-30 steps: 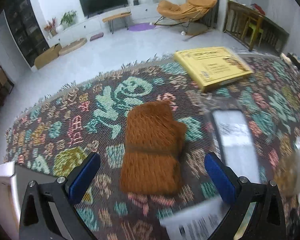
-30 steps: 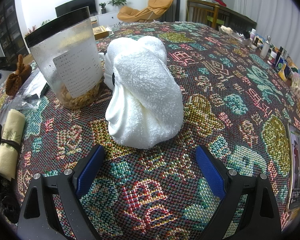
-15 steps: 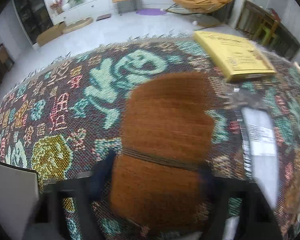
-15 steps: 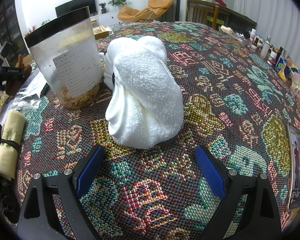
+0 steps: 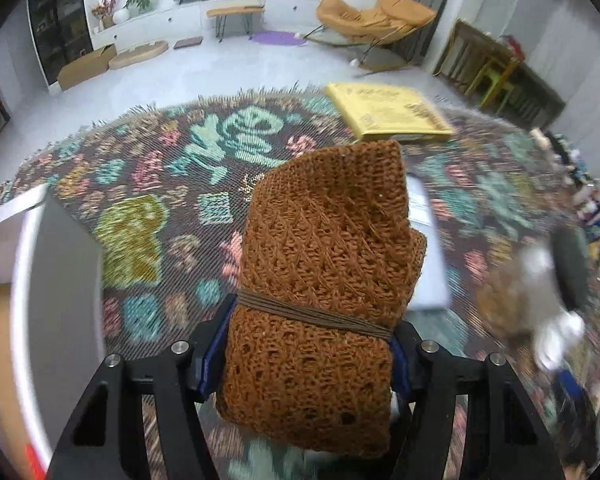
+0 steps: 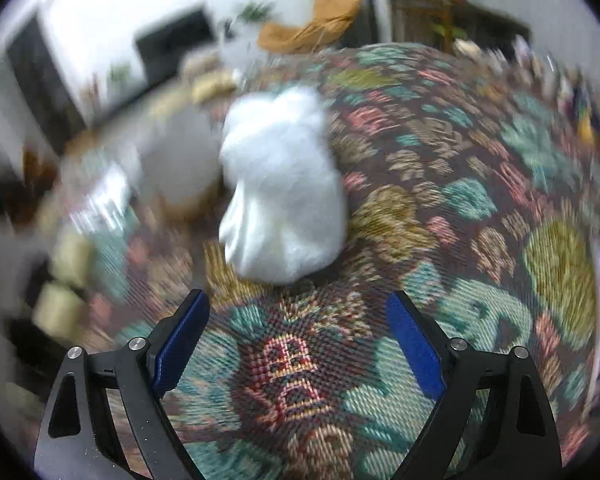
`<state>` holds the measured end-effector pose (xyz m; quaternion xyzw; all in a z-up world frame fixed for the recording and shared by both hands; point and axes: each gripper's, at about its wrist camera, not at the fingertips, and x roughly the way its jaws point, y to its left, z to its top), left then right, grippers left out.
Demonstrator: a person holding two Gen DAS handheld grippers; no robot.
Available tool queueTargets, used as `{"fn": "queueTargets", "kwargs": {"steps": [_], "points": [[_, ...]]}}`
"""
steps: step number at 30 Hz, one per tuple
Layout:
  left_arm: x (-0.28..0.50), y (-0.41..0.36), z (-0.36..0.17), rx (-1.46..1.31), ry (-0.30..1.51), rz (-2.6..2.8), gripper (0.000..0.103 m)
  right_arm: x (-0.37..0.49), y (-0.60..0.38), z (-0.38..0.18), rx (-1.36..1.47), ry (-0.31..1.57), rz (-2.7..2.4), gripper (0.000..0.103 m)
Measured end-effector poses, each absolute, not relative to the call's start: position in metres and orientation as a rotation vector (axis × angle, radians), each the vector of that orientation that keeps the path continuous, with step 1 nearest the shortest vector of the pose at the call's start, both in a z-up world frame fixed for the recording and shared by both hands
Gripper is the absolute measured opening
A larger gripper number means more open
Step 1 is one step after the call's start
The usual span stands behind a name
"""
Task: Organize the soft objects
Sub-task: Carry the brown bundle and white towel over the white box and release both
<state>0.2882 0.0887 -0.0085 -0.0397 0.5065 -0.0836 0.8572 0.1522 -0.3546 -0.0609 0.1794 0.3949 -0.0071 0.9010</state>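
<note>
In the left wrist view my left gripper [image 5: 306,354] is shut on a brown knitted bundle [image 5: 324,272] tied with a brown band, and holds it above the patterned tablecloth [image 5: 140,184]. In the right wrist view my right gripper [image 6: 296,344] is open and empty, just short of a fluffy white towel bundle [image 6: 284,196] that lies on the same cloth [image 6: 440,208]. That view is blurred by motion.
A yellow flat box [image 5: 388,112] lies at the far table edge. A white container edge [image 5: 24,280] stands at the left. A clear jar [image 6: 176,168] stands left of the white towel, with a rolled yellowish cloth [image 6: 60,304] farther left. Small bottles [image 6: 572,92] line the right edge.
My left gripper moved forward onto the brown bundle, shut on it and lifted it. My right gripper, still open, is now moving and its view has blurred and shifted.
</note>
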Motion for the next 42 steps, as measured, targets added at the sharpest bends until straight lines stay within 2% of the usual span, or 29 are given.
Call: {"fn": "queueTargets", "kwargs": {"steps": [4,8,10,11,12,13,14,20,24,30,37,39,40,41,42], "points": [[0.235,0.105,0.027,-0.055,1.010,-0.207,0.064,0.180,-0.378,-0.038,0.437,0.794,-0.023,0.092],[0.178,0.127,0.050,-0.066,0.969,-0.223,0.064,0.242,-0.352,-0.047,0.337,0.992,0.091,0.092],[0.156,0.137,0.056,-0.085,0.963,-0.229,0.064,0.258,-0.341,-0.060,0.291,1.031,0.110,0.090],[0.143,0.144,0.058,-0.095,0.965,-0.227,0.064,0.264,-0.336,-0.067,0.269,1.054,0.118,0.076],[0.132,0.147,0.059,-0.100,0.968,-0.225,0.064,0.266,-0.335,-0.074,0.264,1.079,0.122,0.053],[0.121,0.151,0.060,-0.106,0.969,-0.224,0.064,0.263,-0.337,-0.075,0.276,1.077,0.117,0.042],[0.108,0.157,0.061,-0.113,0.967,-0.222,0.064,0.256,-0.340,-0.072,0.299,1.058,0.114,0.041],[0.050,0.190,0.061,-0.123,0.930,-0.164,0.064,0.183,-0.357,-0.027,0.307,0.938,0.039,0.041],[0.017,0.218,0.058,-0.160,0.907,-0.121,0.064,0.143,-0.327,0.012,0.242,0.882,0.106,0.041],[-0.016,0.262,0.052,-0.179,0.882,-0.027,0.065,0.093,-0.227,0.070,0.179,0.821,0.350,0.041],[-0.047,0.307,0.050,-0.182,0.871,0.076,0.066,0.049,-0.056,0.124,0.148,0.824,0.766,0.042],[-0.051,0.312,0.047,-0.149,0.886,0.121,0.070,0.046,-0.013,0.123,0.160,0.859,0.854,0.049],[-0.051,0.314,0.045,-0.134,0.891,0.144,0.077,0.045,0.012,0.119,0.159,0.885,0.900,0.059],[-0.053,0.317,0.042,-0.125,0.897,0.177,0.091,0.045,0.031,0.113,0.156,0.915,0.946,0.074],[-0.054,0.322,0.040,-0.126,0.897,0.197,0.097,0.046,0.047,0.106,0.151,0.950,0.970,0.077]]}}
